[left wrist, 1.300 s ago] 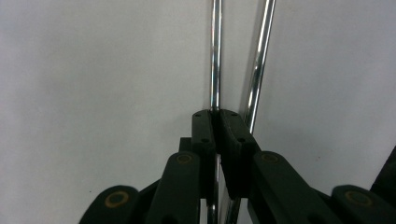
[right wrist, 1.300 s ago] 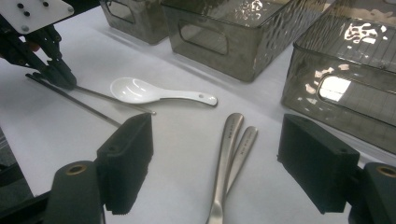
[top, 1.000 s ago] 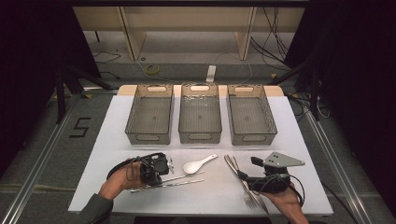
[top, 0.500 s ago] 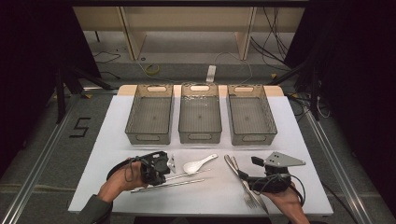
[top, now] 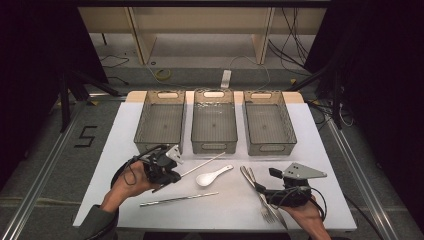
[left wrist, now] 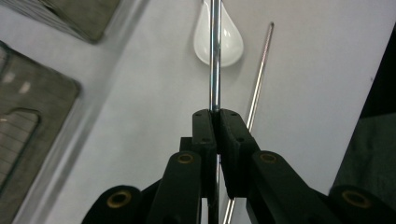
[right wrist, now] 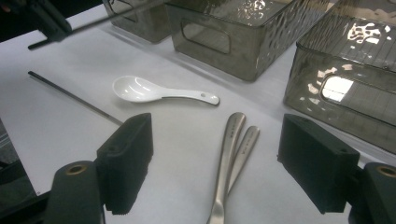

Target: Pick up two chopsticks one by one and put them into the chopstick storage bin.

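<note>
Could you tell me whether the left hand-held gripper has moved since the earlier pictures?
Yes. The left hand-held gripper, shut on a metal chopstick, has lifted it toward the left bin.

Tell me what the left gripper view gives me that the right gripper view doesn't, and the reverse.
Left gripper view: a close look at the fingers of the left gripper shut on a thin shiny metal rod. Right gripper view: two silver metal cutlery handles lying side by side between the open fingers of the right gripper, plus the handle cut-outs of the smoky transparent plastic bins. Both: the white ceramic soup spoon and a second thin metal rod lying on the white table.
</note>
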